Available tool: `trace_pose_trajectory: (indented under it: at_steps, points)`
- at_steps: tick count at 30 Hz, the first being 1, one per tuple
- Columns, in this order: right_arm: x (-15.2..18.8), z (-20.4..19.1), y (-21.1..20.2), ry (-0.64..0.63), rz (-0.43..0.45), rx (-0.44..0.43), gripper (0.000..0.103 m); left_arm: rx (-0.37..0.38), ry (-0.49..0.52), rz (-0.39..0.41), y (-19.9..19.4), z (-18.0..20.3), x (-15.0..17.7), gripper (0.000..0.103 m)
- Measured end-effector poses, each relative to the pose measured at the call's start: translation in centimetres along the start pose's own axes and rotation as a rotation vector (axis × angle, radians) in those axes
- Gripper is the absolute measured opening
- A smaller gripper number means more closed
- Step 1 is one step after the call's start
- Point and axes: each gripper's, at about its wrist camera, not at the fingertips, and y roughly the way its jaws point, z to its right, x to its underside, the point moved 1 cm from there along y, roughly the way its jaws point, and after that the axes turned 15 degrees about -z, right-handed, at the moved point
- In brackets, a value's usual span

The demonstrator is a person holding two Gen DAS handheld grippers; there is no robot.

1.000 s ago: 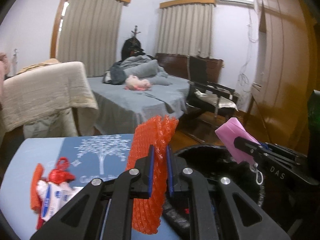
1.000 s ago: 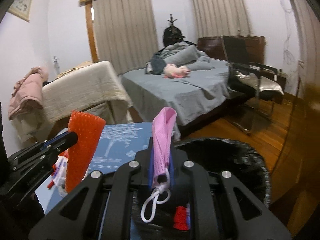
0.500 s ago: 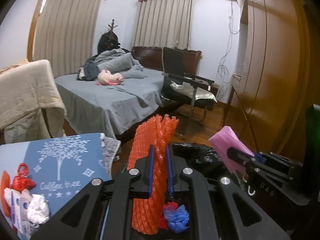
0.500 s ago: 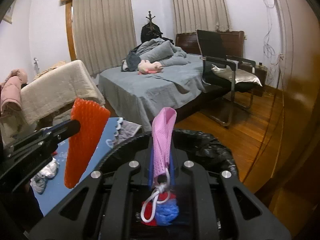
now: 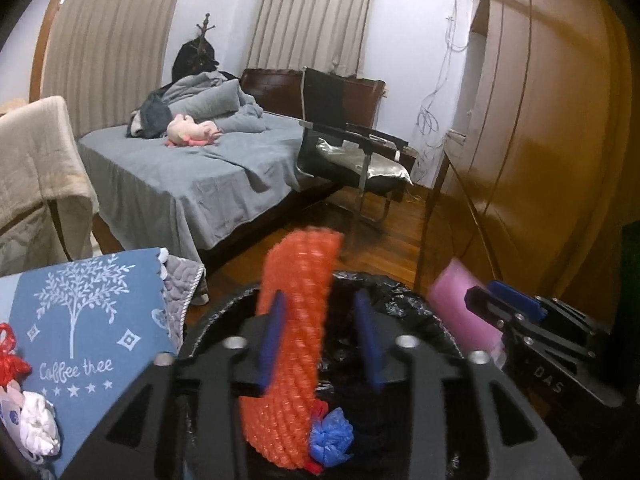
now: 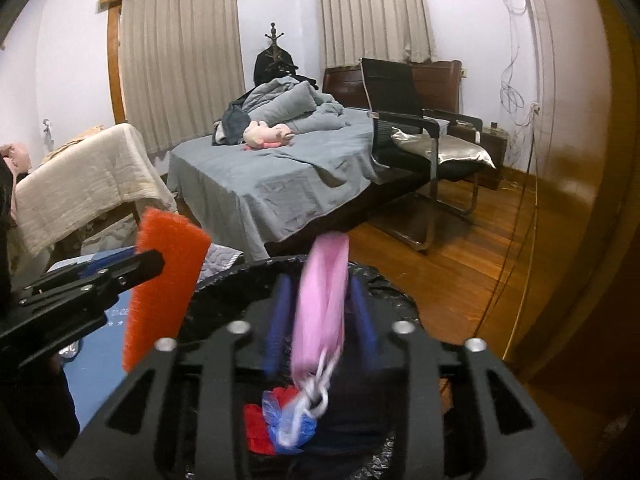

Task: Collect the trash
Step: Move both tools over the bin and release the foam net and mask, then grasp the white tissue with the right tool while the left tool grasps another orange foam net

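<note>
My left gripper (image 5: 320, 340) is open over the black-lined trash bin (image 5: 404, 292). The orange foam net (image 5: 296, 344) is blurred and dropping between its spread fingers. My right gripper (image 6: 320, 316) is open over the same bin (image 6: 384, 292). The pink face mask (image 6: 322, 300) is blurred and falling between its fingers. Blue and red trash (image 5: 330, 436) lies at the bin's bottom, also in the right wrist view (image 6: 276, 424). The left gripper and net show at left in the right wrist view (image 6: 168, 276); the right gripper and mask show at right in the left wrist view (image 5: 464, 308).
A blue "Coffee tree" mat (image 5: 88, 340) covers the table at left, with a red net (image 5: 10, 360) and white wrappers (image 5: 36, 424) on it. Beyond stand a grey bed (image 5: 192, 176), a black chair (image 5: 352, 152) and a wooden wardrobe (image 5: 552, 140).
Both grippers moved from the table side to over the bin, then opened. The orange net and the pink mask have been let go and are dropping.
</note>
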Motion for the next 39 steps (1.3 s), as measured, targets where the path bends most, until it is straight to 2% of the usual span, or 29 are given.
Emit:
trace_pose_trajectory:
  at_steps: [3, 7, 9, 15, 18, 24, 39]
  points:
    - [0.3, -0.1, 0.0, 0.002, 0.009, 0.014, 0.062, 0.006, -0.019, -0.002, -0.4, -0.8, 0.1, 0.058]
    - [0.4, -0.3, -0.2, 0.009, 0.027, 0.034, 0.088, 0.012, -0.034, 0.015, -1.1, -1.6, -0.2, 0.069]
    - [0.4, -0.4, -0.4, 0.013, 0.038, 0.043, 0.090, 0.022, -0.041, 0.013, -1.2, -1.9, -0.3, 0.069]
    - [0.3, -0.6, -0.8, 0.023, 0.041, 0.037, 0.091, -0.019, -0.044, 0.039, -2.4, -2.8, -0.2, 0.071]
    - [0.3, -0.8, -1.1, 0.027, 0.039, 0.030, 0.096, -0.063, -0.039, 0.054, -3.3, -3.4, 0.2, 0.078]
    - [0.2, -2.5, -1.5, 0.033, 0.038, -0.001, 0.098, -0.146, -0.064, 0.079, -5.8, -5.5, 1.7, 0.091]
    - [0.8, -14.5, -0.2, -0.097, -0.001, -0.143, 0.098, -0.393, -0.157, 0.093, -12.3, -14.2, 8.4, 0.093]
